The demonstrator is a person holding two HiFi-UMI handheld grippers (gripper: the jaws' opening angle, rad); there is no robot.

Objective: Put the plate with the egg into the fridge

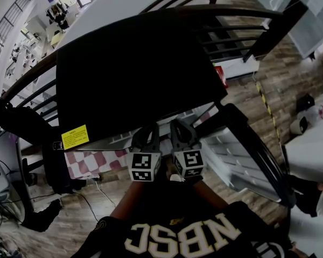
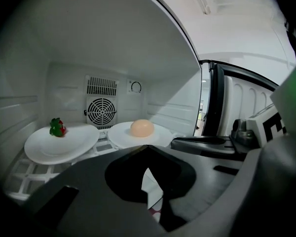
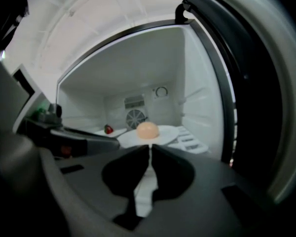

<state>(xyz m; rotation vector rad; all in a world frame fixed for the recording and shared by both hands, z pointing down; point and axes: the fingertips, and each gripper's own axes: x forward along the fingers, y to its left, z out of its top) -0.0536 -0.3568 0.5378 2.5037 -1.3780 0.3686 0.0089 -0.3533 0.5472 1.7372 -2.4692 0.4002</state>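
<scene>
- Your left gripper is fully closed and holds nothing. Its tips meet in a point, short of the shelf front.
- Your right gripper is closed as well, with only a hairline slit between the jaws. Its tips sit right at the near rim of the plate. I can't tell whether they touch it.
- The plate with the egg is already inside the fridge, flat on the wire shelf at centre-right, in front of the round fan grille.
- The egg is smooth, pale tan and matte, and sits roughly mid-plate. The plate is white, glossy and shallow, with a thin rim.
- A second white plate sits to its left with their rims just beside each other. It carries a small red-and-green strawberry-like piece.
- The interior is white moulded plastic with ribbed side walls. The shelf is a white grid.
- From the head view both grippers are side by side at the opening, under the black fridge top.
- The dark door edge runs close on your right. There is open shelf in front of both plates.
</scene>
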